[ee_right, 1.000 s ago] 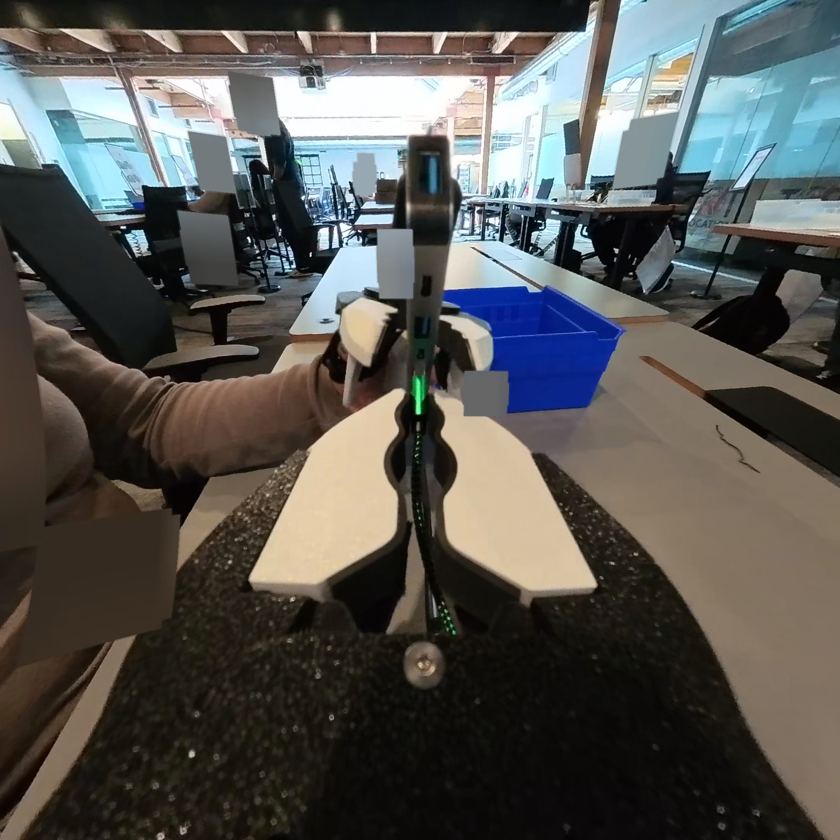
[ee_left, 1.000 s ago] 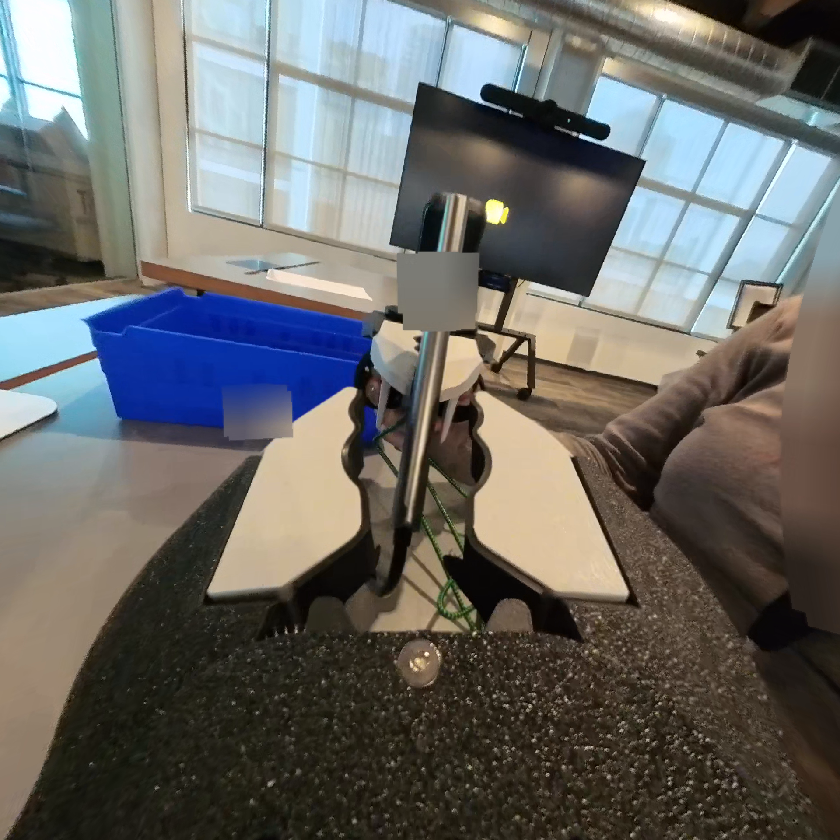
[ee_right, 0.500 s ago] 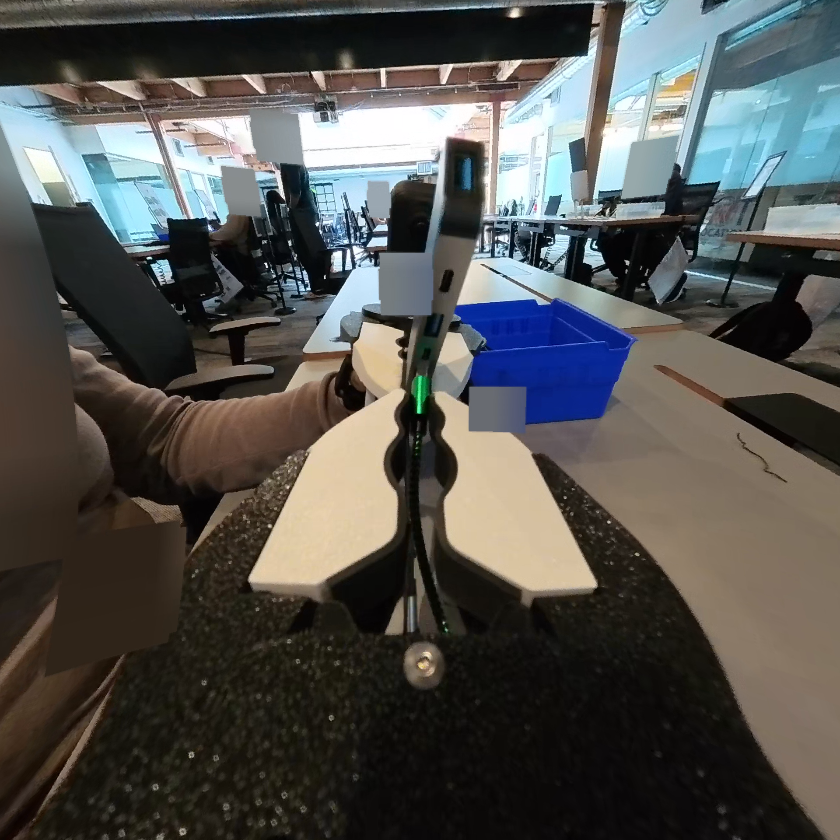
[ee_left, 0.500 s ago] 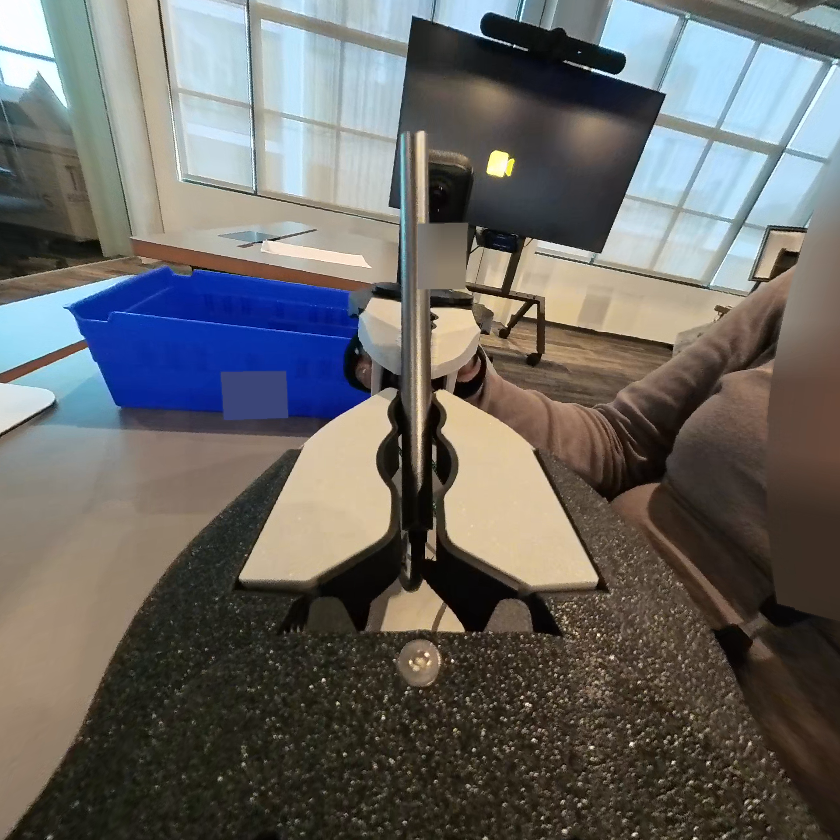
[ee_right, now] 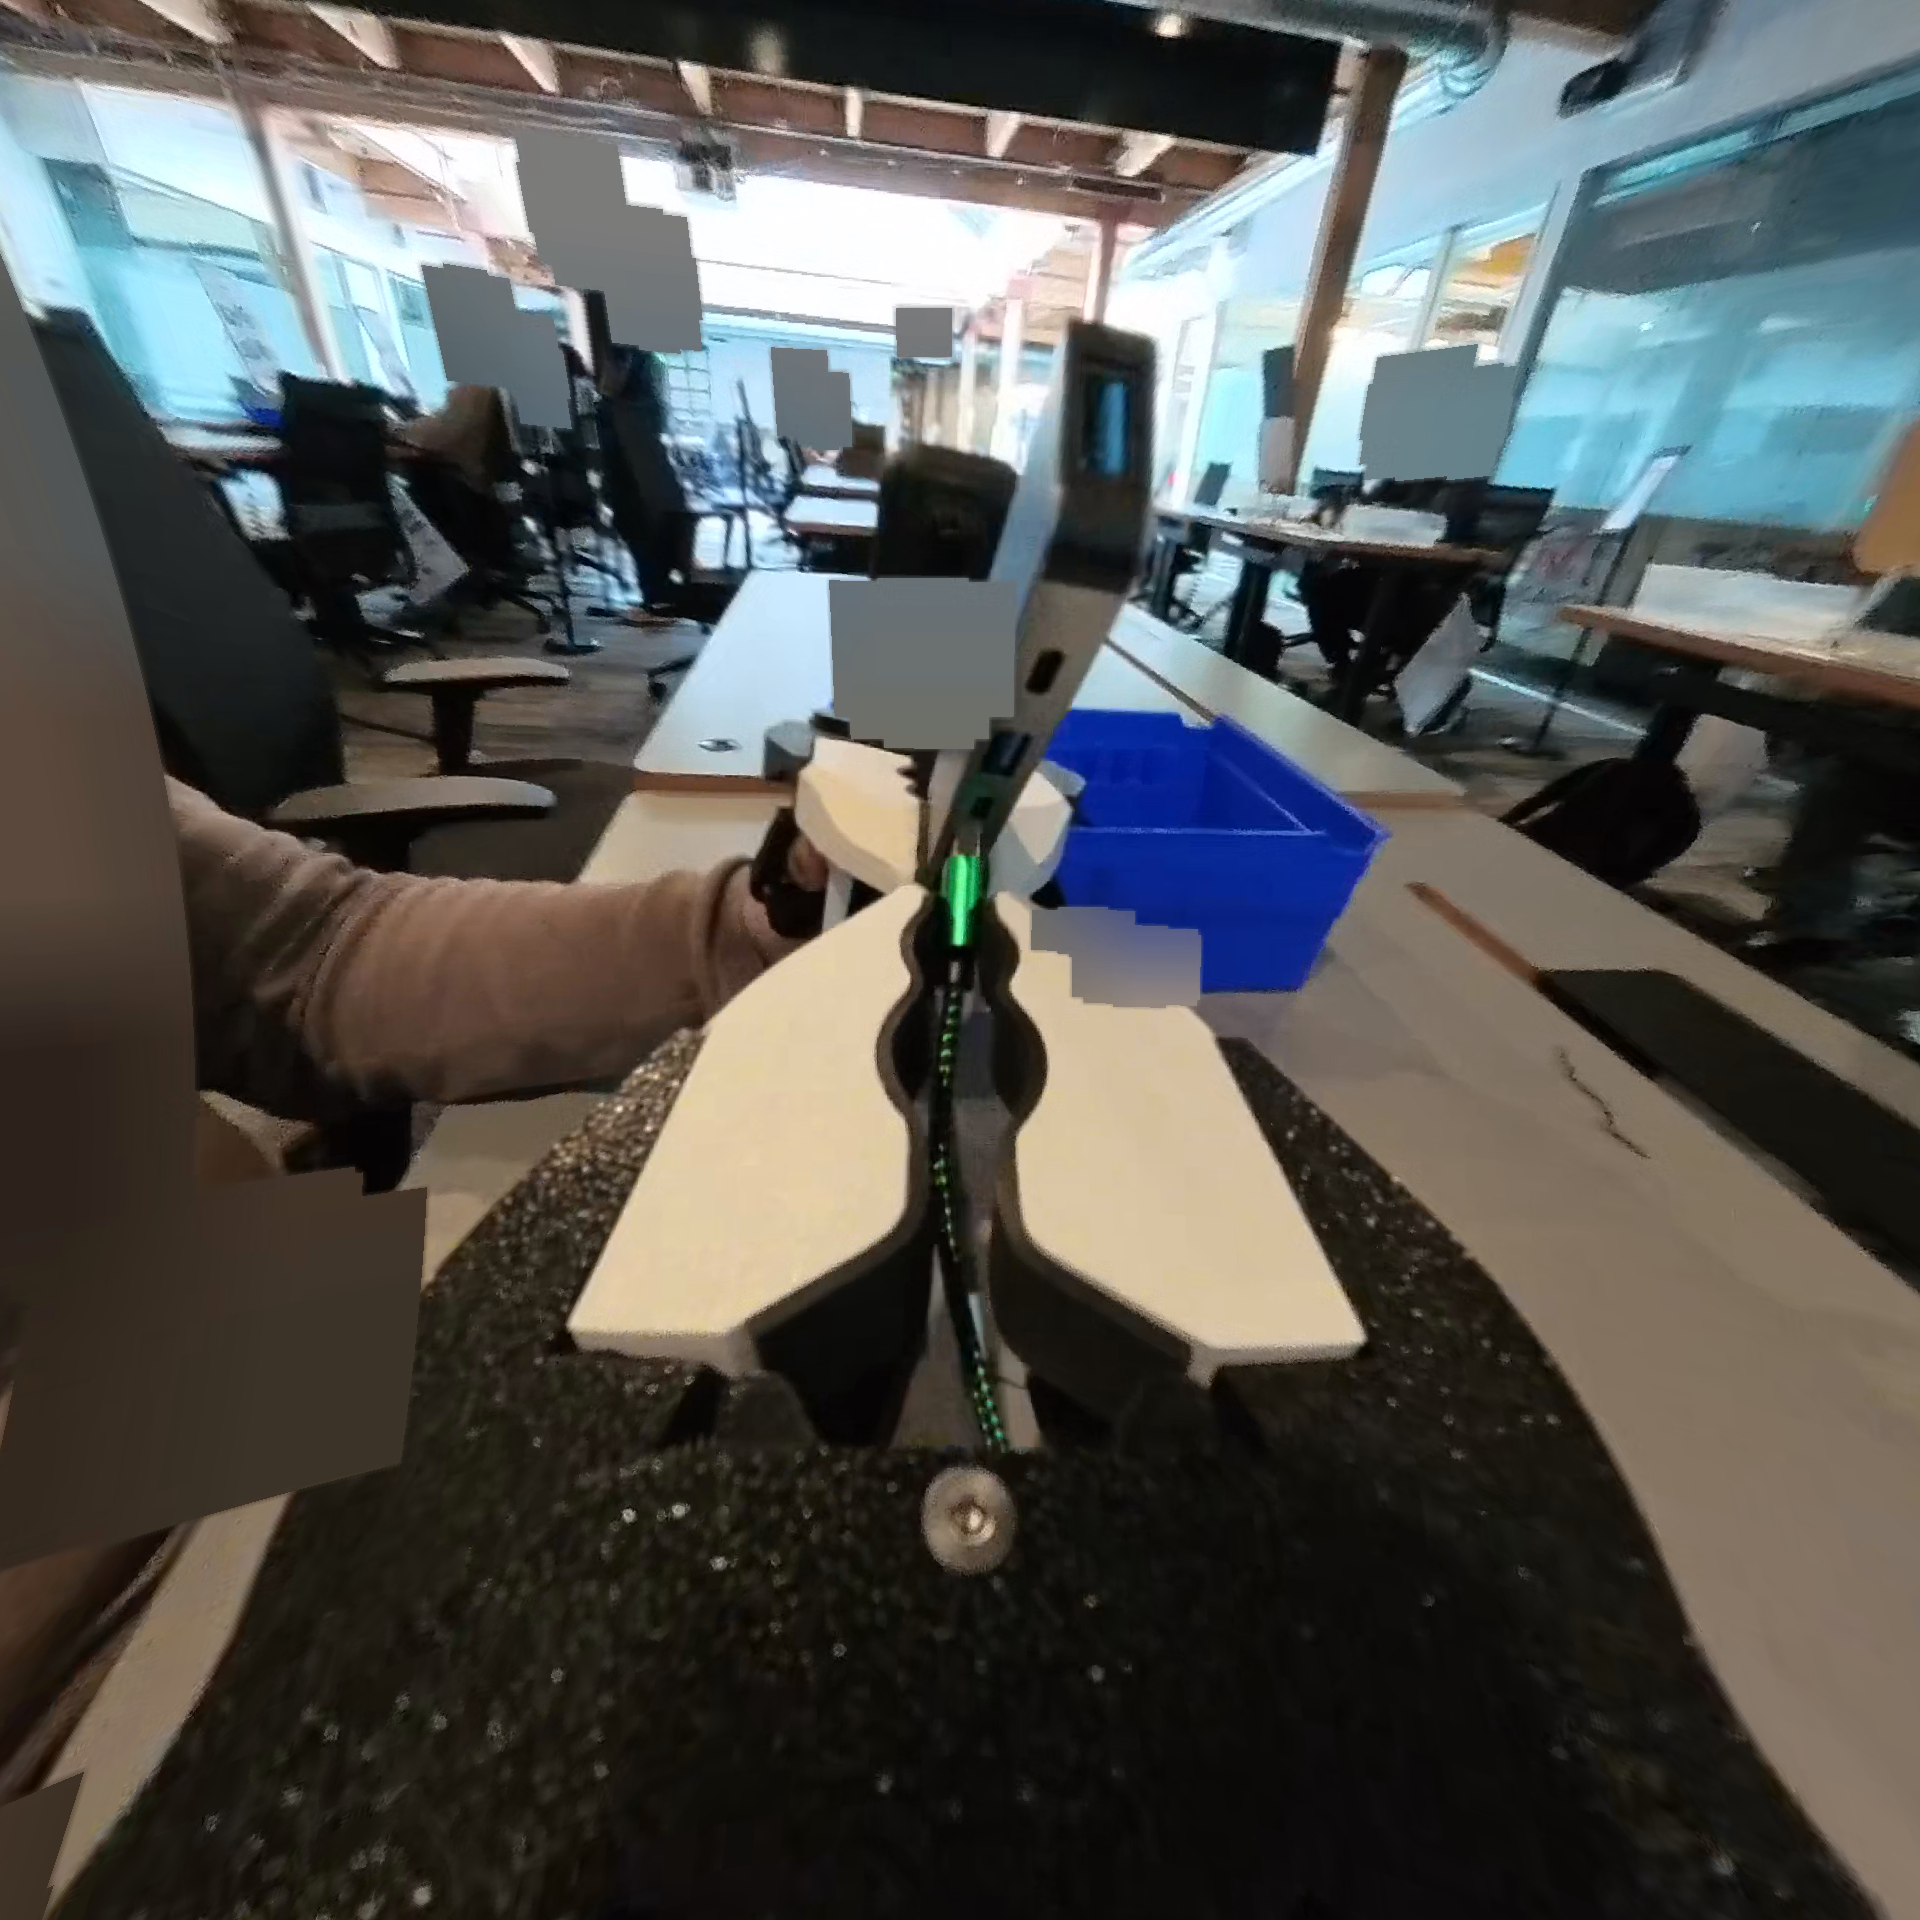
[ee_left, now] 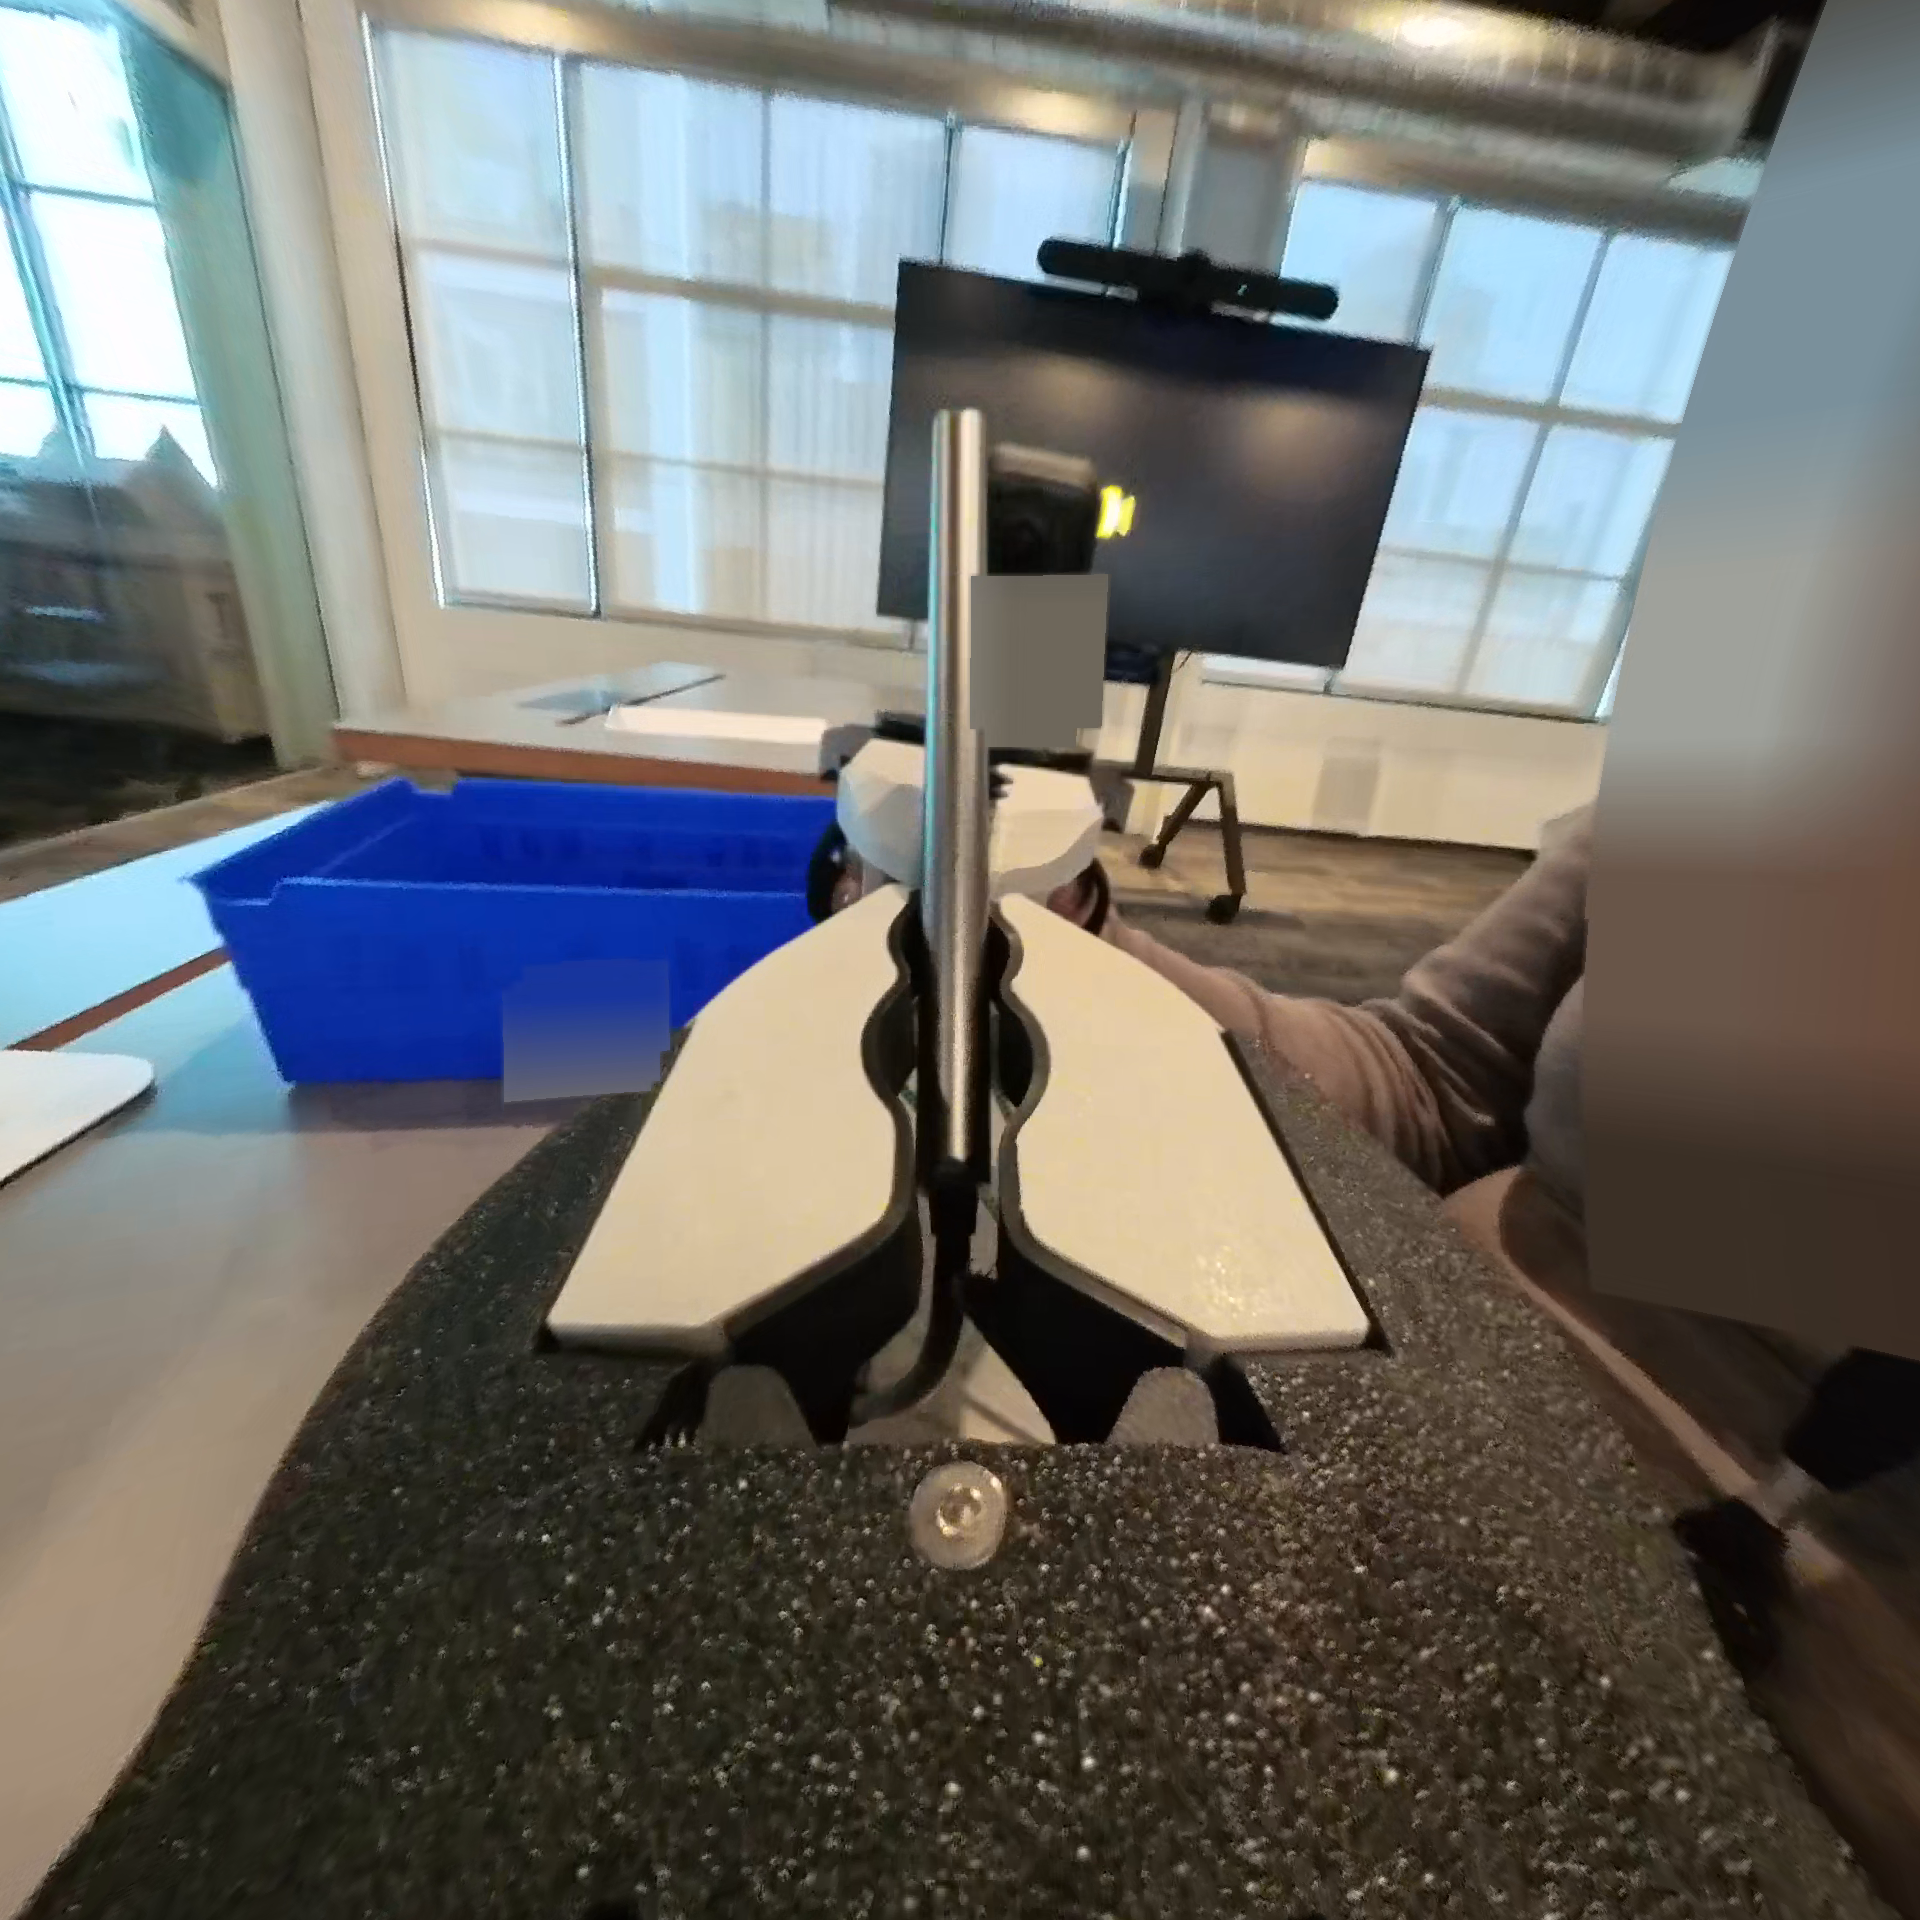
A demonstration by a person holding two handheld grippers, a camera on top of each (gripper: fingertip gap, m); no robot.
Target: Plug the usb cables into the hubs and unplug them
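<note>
My left gripper point(ee_left: 956, 920) is shut on the lower part of a slim grey USB hub point(ee_left: 956, 727), which stands edge-on and upright between the fingers. The hub's black lead point(ee_left: 935, 1340) curls down behind the jaws. In the right wrist view the hub point(ee_right: 1075, 540) leans to the right, held up by the left gripper point(ee_right: 873, 821). My right gripper point(ee_right: 961, 914) is shut on the green plug point(ee_right: 958, 894) of a black-and-green braided cable point(ee_right: 948, 1143). The plug's tip meets the hub's lower end; I cannot tell whether it is seated.
A blue plastic bin point(ee_left: 499, 914) sits on the grey table point(ee_left: 208, 1299) just beyond the grippers, also in the right wrist view point(ee_right: 1216, 873). A white pad point(ee_left: 52, 1101) lies at the far left. A black mat point(ee_right: 1725, 1070) lies on the right. A person's sleeve point(ee_right: 436, 977) reaches in.
My left gripper's fingers have closed in on the hub, which went from slanted to upright in its view. In the right wrist view the hub has tipped to the right. The plug stays gripped.
</note>
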